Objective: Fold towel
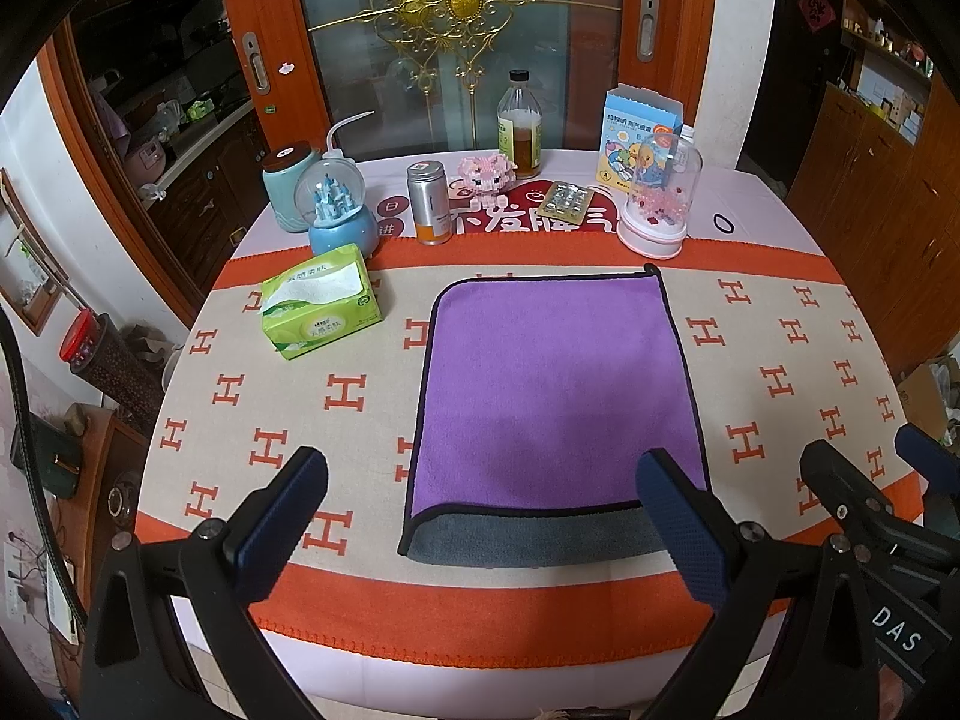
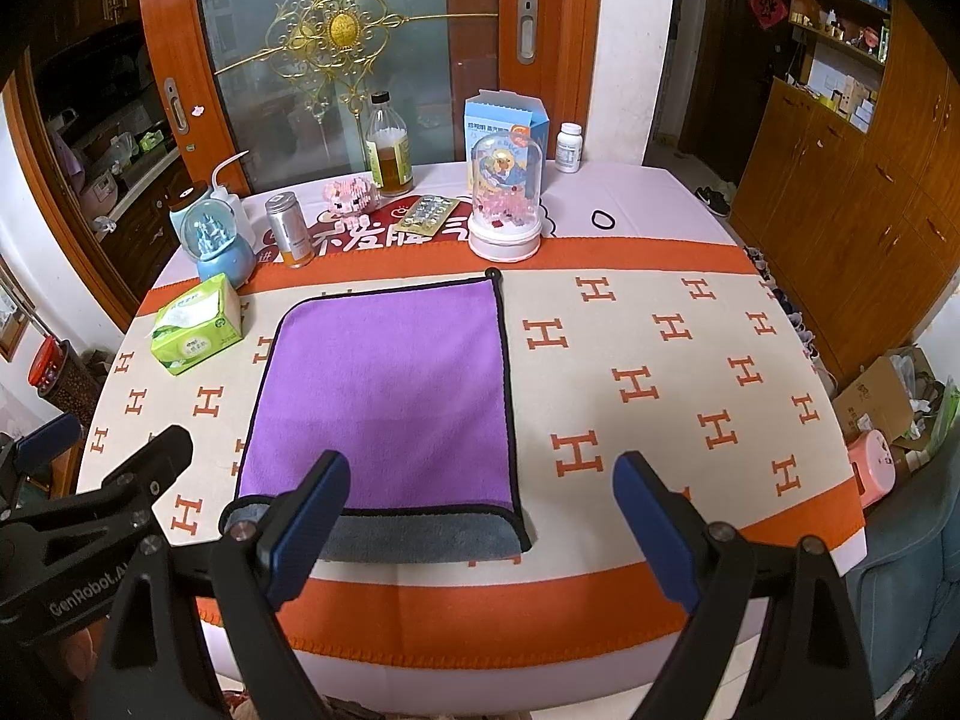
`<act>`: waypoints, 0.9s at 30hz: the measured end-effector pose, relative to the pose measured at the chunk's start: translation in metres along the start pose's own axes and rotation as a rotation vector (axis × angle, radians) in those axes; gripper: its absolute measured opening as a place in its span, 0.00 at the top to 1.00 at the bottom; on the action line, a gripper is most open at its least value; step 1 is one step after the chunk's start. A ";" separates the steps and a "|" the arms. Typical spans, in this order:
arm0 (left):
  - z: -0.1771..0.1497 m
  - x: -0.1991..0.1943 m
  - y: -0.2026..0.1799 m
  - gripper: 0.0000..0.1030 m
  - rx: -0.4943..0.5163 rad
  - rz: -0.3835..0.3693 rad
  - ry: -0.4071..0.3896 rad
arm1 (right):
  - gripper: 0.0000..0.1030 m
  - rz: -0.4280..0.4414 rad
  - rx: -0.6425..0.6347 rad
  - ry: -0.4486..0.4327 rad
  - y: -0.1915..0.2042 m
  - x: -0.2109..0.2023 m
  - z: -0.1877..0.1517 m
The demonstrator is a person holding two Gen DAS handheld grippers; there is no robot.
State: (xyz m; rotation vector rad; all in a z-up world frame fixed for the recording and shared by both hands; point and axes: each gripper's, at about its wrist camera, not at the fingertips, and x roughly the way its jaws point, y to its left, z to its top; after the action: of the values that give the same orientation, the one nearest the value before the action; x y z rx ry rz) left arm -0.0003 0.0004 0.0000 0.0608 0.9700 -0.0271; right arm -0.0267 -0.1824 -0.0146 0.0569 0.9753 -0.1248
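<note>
Lying flat at the centre of both frames, the purple towel (image 1: 555, 387) is folded once (grey underside showing along its near edge) on the H-patterned tablecloth (image 1: 780, 372). Both the left gripper (image 1: 480, 516) and right gripper (image 2: 483, 519) hover at the bottom, jaws wide, holding nothing. A green tissue pack (image 1: 321, 306) sits upper left.

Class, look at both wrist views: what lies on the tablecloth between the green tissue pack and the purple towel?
Nothing: between the tissue pack and the towel only bare H-patterned tablecloth shows, in both wrist views.
</note>
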 end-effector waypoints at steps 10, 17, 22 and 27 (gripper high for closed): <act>-0.003 -0.001 0.006 0.01 0.001 -0.002 -0.005 | 0.13 -0.003 0.002 -0.004 -0.001 0.002 -0.003; 0.001 -0.002 0.005 0.01 0.002 -0.003 -0.007 | 0.13 -0.004 0.006 -0.002 -0.002 -0.001 0.002; 0.000 -0.003 0.006 0.01 0.002 -0.003 -0.007 | 0.13 -0.002 0.006 -0.002 -0.002 -0.001 0.003; 0.002 -0.006 0.005 0.01 0.004 0.000 -0.010 | 0.13 -0.002 0.006 -0.007 -0.003 -0.001 0.002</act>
State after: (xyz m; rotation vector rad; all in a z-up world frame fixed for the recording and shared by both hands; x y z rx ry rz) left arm -0.0016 0.0048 0.0061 0.0641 0.9600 -0.0294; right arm -0.0258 -0.1859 -0.0124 0.0608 0.9685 -0.1301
